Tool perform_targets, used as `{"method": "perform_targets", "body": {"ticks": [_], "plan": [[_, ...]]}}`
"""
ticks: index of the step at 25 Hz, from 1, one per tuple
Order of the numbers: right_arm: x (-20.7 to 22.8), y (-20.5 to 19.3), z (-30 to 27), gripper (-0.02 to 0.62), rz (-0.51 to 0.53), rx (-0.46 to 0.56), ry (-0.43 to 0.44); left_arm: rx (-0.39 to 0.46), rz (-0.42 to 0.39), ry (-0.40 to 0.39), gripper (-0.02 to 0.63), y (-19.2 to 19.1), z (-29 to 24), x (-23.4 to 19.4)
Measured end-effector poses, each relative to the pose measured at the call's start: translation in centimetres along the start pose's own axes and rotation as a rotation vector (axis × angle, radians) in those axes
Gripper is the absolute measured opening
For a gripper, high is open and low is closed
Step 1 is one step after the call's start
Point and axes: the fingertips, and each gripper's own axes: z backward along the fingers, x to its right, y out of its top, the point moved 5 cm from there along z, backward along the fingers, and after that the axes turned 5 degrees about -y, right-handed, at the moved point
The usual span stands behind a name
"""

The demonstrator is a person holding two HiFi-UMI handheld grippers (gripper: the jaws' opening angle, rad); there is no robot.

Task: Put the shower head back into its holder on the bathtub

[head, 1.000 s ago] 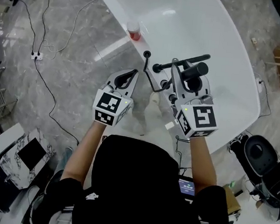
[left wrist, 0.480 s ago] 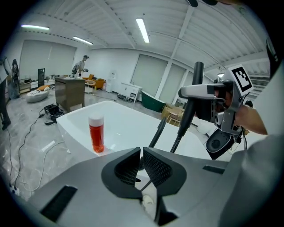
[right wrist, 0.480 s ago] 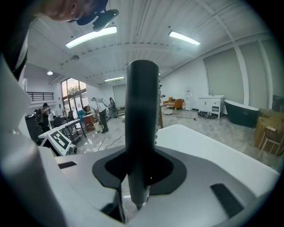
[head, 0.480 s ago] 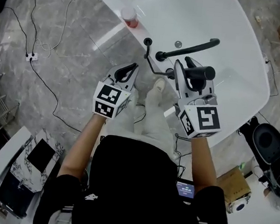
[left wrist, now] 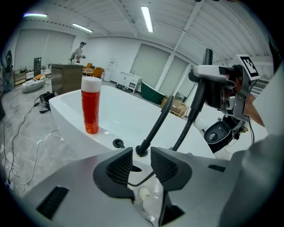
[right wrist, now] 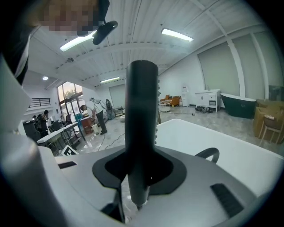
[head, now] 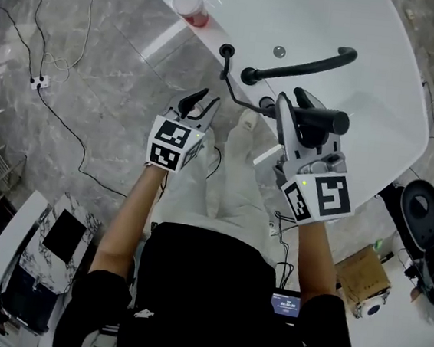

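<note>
Right claw (head: 294,100) clenched on the shower head (head: 320,122), carried over the bathtub (head: 389,148) rim, short of the likely holder (head: 227,51) (black ring, hose running into it). Left claw (head: 204,102) released and empty, perhaps readying to guide the hose. It was closed earlier and its jaws have just been opening. The tub now sits higher in view.

What the person wears and carries

Low in the head view: a black short-sleeved top (head: 213,284) and pale trousers (head: 228,181). The left tongs (head: 198,99) and right tongs (head: 295,100) are grey-white shells with black ribbed pads (left wrist: 119,166), each bearing a white cube (head: 172,145) printed with black square markers.
</note>
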Motion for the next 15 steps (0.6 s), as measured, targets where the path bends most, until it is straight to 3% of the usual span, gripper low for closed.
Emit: {"method": "perform_targets", "body": {"ticks": [10, 15], "plan": [[0.6, -3.4, -1.7, 0.112, -0.046, -0.013, 0.002, -0.115, 0.037, -0.037, 0.188, -5.4, -6.9, -3.6], [0.8, -4.2, -1.7, 0.113, -0.051, -0.011, 0.003, -0.120, 0.053, -0.043, 0.200, -6.4, -9.2, -4.7]]}}
